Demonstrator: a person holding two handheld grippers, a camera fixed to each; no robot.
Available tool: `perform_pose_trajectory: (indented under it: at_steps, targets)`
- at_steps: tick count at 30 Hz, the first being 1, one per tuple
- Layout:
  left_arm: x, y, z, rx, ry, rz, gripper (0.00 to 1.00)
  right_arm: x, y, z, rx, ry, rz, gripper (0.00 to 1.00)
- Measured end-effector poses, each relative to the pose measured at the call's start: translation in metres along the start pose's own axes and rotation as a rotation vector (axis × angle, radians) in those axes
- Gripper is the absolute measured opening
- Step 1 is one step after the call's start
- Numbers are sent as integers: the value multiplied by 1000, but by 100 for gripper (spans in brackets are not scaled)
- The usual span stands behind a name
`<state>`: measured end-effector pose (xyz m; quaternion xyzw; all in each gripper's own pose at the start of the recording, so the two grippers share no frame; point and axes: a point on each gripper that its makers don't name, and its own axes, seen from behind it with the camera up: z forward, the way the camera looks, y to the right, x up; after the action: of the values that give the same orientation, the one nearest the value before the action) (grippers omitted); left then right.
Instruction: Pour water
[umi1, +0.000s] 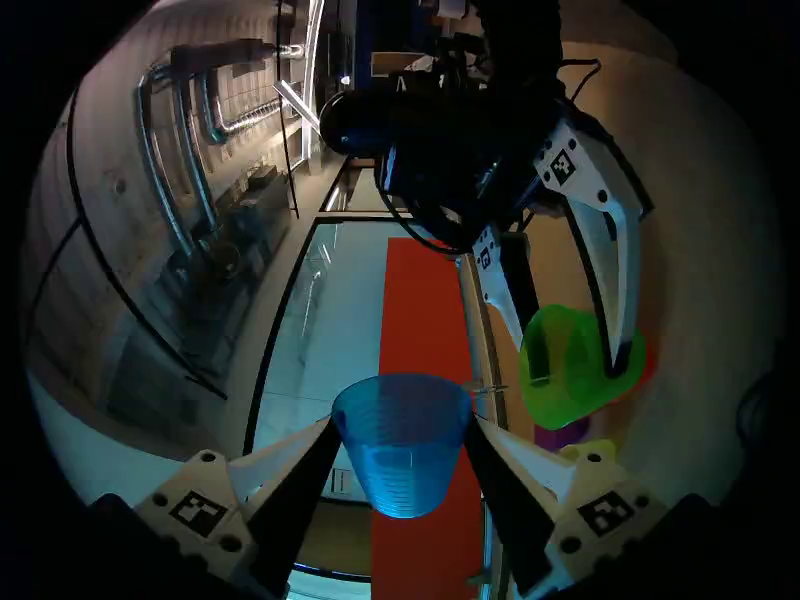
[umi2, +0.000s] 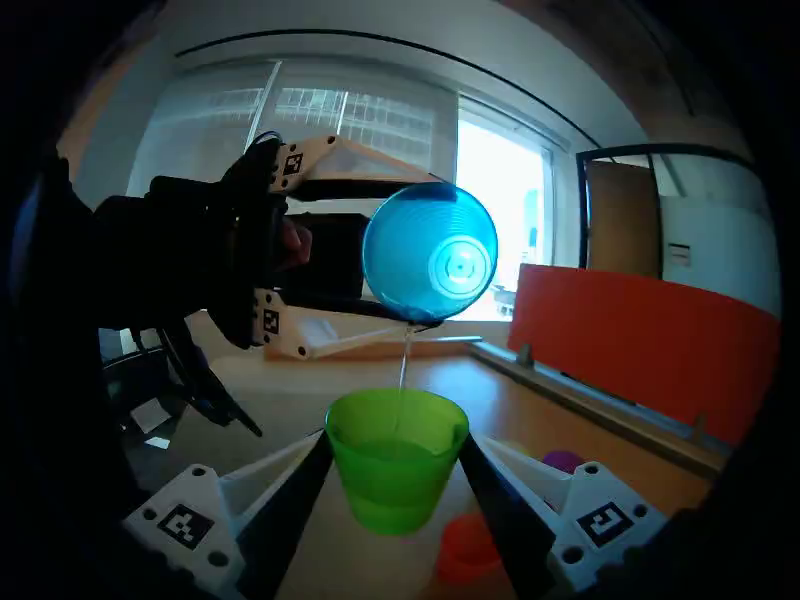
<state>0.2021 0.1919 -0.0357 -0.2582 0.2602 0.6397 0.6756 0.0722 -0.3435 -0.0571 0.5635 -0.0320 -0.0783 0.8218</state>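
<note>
Water (umi2: 403, 365): a thin stream, seen in the right gripper view, falling from the lip of the blue cup (umi2: 430, 252) straight down into the open mouth of the green cup (umi2: 396, 470) directly beneath it.

Blue cup: translucent, ribbed, tipped well over so that its base faces the right gripper's camera. Held by the left gripper (umi1: 402, 432), whose two white fingers pinch it on opposite sides of the wall. A dark-gloved hand (umi2: 170, 250) carries that gripper.

Green cup: translucent, upright, mouth up. Held by the right gripper (umi2: 396, 445), jaws pinching it, one finger against each side. In the left gripper view the same cup hangs between that gripper's long white fingers, off to the right of the blue cup.

Tabletop (umi2: 500, 390): pale wood, lying below both cups.

Partition (umi2: 640, 330): orange-red panel standing along the far edge of the tabletop.

Small cups, on the tabletop near the right gripper's fingers: one purple cup (umi2: 562, 461) and one orange cup (umi2: 468, 548), the orange one nearer the camera. Contents cannot be told.

Window (umi2: 500, 200): bright, behind the blue cup.

Pipes (umi1: 165, 150): metal, on the wall at the left of the left gripper view.
</note>
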Motion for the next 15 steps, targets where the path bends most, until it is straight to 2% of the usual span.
perform_pose_trajectory:
  at_steps: [15]
  targets:
    - [-2,2,2,-1,-2,4,85,1,1,0,-1,-1,0,90]
